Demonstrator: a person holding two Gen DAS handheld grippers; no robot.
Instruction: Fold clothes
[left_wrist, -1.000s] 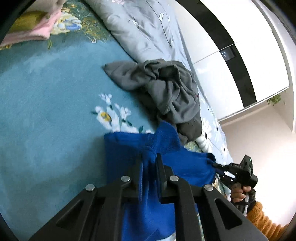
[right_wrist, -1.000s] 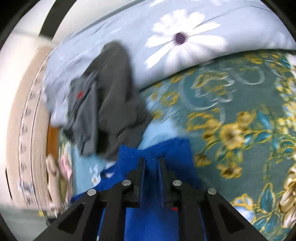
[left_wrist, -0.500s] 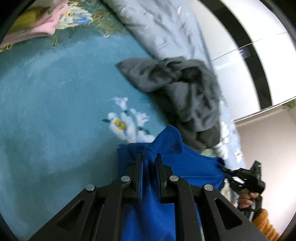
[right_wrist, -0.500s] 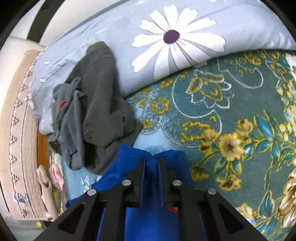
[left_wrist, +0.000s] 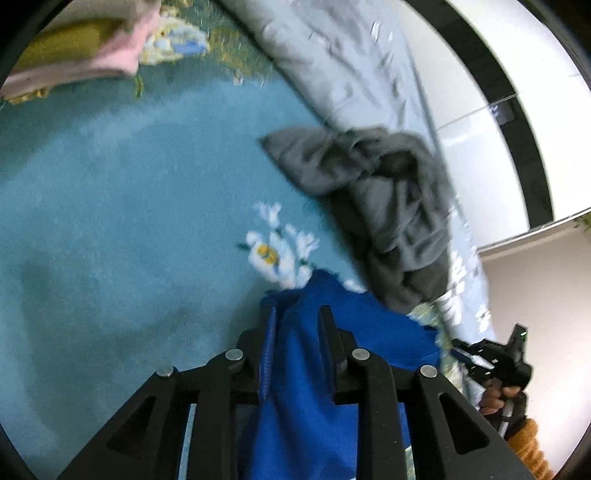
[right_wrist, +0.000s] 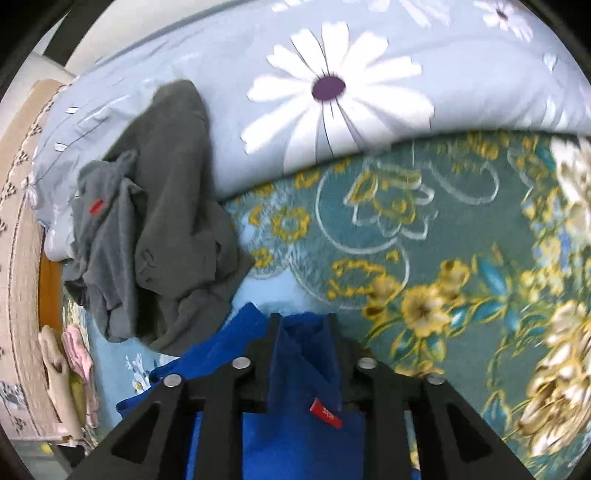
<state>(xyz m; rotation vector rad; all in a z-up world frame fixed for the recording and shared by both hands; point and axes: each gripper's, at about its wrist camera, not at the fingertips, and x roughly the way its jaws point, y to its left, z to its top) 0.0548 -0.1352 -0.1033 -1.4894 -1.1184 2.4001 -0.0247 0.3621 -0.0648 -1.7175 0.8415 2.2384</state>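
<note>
The garment (right_wrist: 295, 435) is bright blue with a small red tag (right_wrist: 325, 412), and the crumpled clothes (right_wrist: 155, 221) beside it are dark grey. The blanket (right_wrist: 461, 258) is teal with yellow and cream flowers, and the quilt (right_wrist: 332, 92) is pale blue with white daisies. The folded pile (left_wrist: 74, 62) is pink and olive yellow.

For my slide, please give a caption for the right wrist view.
Blue garment between opening jaws, gray clothes beside floral bedding.

left wrist: close, looks down over bedspread (left_wrist: 110, 221) | right wrist: steeper | shared: grey garment (left_wrist: 388, 206) at 1–2 / 10 o'clock
</note>
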